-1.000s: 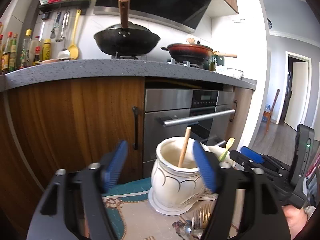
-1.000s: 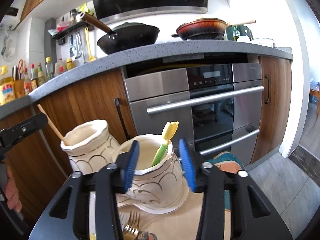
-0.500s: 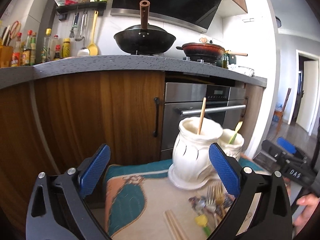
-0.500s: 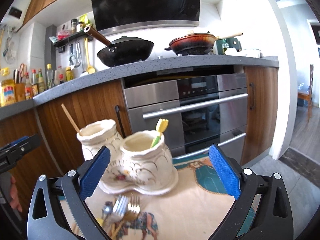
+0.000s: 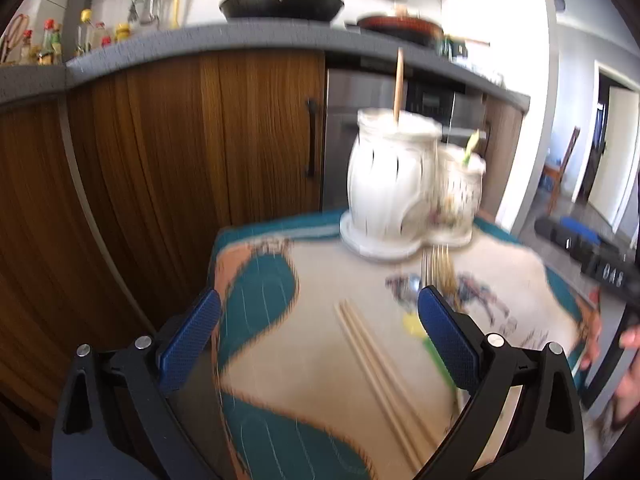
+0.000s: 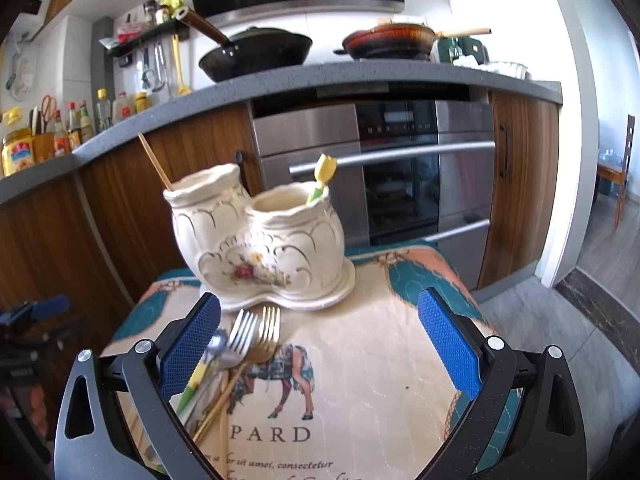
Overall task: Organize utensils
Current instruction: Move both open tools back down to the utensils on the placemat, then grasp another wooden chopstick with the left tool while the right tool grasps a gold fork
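Left-wrist view, motion-blurred: my left tongs (image 5: 318,334) stand released, blue pads wide apart and grasping nothing, above a patterned teal, peach and cream cloth (image 5: 260,300) that covers the small counter. A bundle of pale wooden chopsticks (image 5: 380,368) lies on the cloth between the two pads, nearer the right one, running away from the camera. Just beyond the right pad lie the tines of the metal forks (image 5: 436,268), and beside that pad a yellow-and-green plastic utensil (image 5: 416,330) rests on the cloth. Further off stands the cream ceramic double-pot utensil holder (image 5: 394,188), a single wooden stick upright in its nearer pot and a yellow-green piece in the farther one. My right hand (image 5: 628,364) shows at the frame's right edge.

Right-wrist view, sharp: my right tongs (image 6: 318,334) are likewise released and grasp nothing. The holder (image 6: 260,240) stands ahead of the gap, towards the left pad, well apart from both pads. A silver fork (image 6: 240,336) and a gold fork (image 6: 264,336) lie just beside the left pad, tines pointing at the holder's base; their handles cross the chopsticks (image 6: 222,412) and pass under that finger. The right pad hangs over bare cloth (image 6: 380,360) printed with a horse.
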A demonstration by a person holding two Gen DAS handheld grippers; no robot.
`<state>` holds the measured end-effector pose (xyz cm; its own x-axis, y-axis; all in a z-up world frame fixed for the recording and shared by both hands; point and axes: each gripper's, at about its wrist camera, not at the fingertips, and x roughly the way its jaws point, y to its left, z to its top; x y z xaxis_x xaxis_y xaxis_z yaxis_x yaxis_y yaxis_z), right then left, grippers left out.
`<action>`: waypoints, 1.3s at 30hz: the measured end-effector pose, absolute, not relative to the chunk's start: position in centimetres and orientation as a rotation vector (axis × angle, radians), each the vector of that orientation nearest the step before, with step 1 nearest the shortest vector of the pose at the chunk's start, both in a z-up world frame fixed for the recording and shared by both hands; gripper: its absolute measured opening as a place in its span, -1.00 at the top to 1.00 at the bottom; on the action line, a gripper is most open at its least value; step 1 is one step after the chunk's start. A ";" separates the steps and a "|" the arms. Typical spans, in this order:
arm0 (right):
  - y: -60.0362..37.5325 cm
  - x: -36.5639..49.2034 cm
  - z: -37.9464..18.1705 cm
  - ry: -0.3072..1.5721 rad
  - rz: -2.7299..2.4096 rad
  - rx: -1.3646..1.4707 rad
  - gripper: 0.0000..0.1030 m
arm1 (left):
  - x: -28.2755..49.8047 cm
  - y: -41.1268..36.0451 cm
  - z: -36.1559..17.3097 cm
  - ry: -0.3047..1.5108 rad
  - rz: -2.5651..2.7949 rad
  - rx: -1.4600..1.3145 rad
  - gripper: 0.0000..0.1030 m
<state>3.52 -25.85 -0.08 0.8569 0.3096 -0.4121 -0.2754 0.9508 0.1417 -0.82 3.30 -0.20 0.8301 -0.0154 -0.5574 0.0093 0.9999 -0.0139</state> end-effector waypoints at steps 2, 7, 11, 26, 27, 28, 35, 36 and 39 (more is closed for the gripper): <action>-25.7 3.8 -0.4 0.467 0.310 0.073 -0.90 | -0.8 3.2 -1.3 0.638 -0.009 0.001 -0.89; -25.5 4.4 -1.0 0.515 0.316 0.066 -0.90 | -0.3 2.5 -3.7 0.761 -0.008 0.020 -0.89; -25.4 4.5 -1.3 0.523 0.322 0.054 -0.90 | -0.4 2.0 -4.7 0.812 0.008 0.061 -0.87; -25.1 4.5 -1.4 0.536 0.330 0.039 -0.90 | 0.1 2.5 -5.9 0.893 -0.027 0.048 -0.07; -25.1 4.5 -1.4 0.537 0.330 0.040 -0.90 | 0.4 2.5 -6.1 0.902 -0.019 0.053 -0.05; -25.1 4.6 -1.4 0.537 0.331 0.041 -0.90 | 0.5 2.5 -6.1 0.901 -0.020 0.051 -0.05; -24.8 4.5 -1.5 0.539 0.338 0.025 -0.90 | 0.4 1.8 -5.7 0.914 -0.063 0.029 -0.05; -24.7 4.6 -1.5 0.541 0.340 0.025 -0.90 | 0.3 1.8 -5.7 0.919 -0.074 0.022 -0.05; -24.7 4.6 -1.5 0.541 0.343 0.024 -0.90 | 0.0 1.6 -5.5 0.921 -0.082 0.006 -0.05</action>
